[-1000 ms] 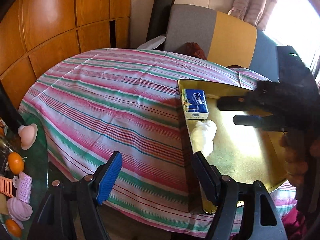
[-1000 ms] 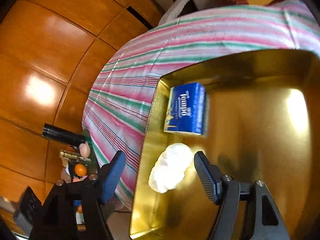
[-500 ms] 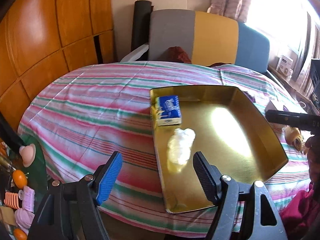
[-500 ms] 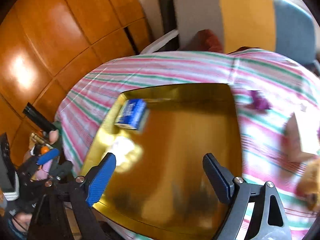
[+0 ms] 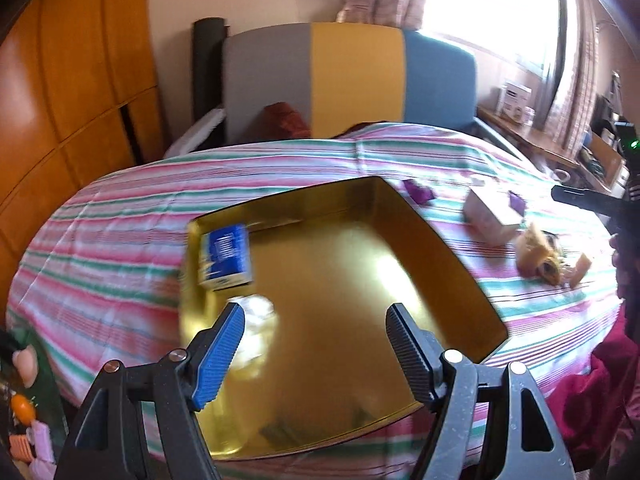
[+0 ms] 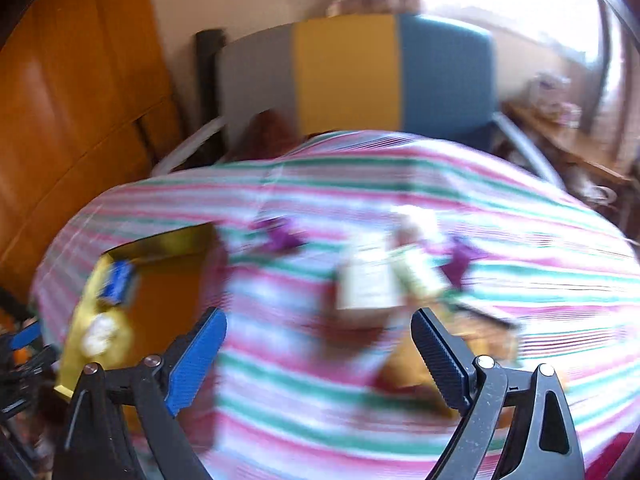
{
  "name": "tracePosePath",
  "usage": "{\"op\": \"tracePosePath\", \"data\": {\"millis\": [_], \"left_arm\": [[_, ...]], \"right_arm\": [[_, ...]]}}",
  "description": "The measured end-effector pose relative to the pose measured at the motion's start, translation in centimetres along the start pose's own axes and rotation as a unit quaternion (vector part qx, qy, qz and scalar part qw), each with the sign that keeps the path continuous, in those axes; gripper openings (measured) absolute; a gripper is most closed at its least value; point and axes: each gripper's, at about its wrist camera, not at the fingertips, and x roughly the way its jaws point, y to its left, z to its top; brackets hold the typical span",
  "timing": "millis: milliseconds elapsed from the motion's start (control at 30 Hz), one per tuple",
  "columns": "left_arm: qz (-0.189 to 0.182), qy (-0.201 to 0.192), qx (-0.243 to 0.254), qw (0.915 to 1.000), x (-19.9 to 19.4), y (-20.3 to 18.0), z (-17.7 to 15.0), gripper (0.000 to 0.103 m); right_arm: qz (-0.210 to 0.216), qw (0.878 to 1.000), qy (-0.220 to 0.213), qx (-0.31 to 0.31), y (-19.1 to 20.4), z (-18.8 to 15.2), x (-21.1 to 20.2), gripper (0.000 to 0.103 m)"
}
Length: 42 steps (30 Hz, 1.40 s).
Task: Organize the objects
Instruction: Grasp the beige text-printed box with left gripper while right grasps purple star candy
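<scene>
Left gripper (image 5: pixel 314 320) released, empty, above gold tray (image 5: pixel 448 264). Right gripper (image 6: pixel 318 326) (jaws just widening, nothing between) over striped cloth (image 6: pixel 320 384). Blue pack (image 5: pixel 226 256) and white wad (image 5: pixel 256 312) in tray; white box (image 5: pixel 490 216) outside it on cloth.

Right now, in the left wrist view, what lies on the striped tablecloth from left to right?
Blue tissue pack in the gold tray → purple wrapper → white box → brown crumpled packet, then a small tan piece.
</scene>
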Motion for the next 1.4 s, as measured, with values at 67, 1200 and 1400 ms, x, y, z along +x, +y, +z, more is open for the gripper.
{"op": "tracePosePath", "data": {"millis": [67,1200,1400], "left_arm": [[-0.015,0.004,0.006,0.9999,0.3,-1.4,0.6,0.074],[-0.119,0.154,0.059,0.9791,22.0,-25.1,13.1,0.090],[-0.118,0.185,0.041,0.9747,24.3,-24.5,12.2,0.052]], "right_arm": [[-0.044,0.999,-0.019,0.016,-3.0,0.1,-0.2,0.095],[-0.035,0.964,-0.024,0.264,-15.9,-3.1,-0.2,0.099],[-0.032,0.966,-0.019,0.255,-15.6,-3.0,0.1,0.100]]}}
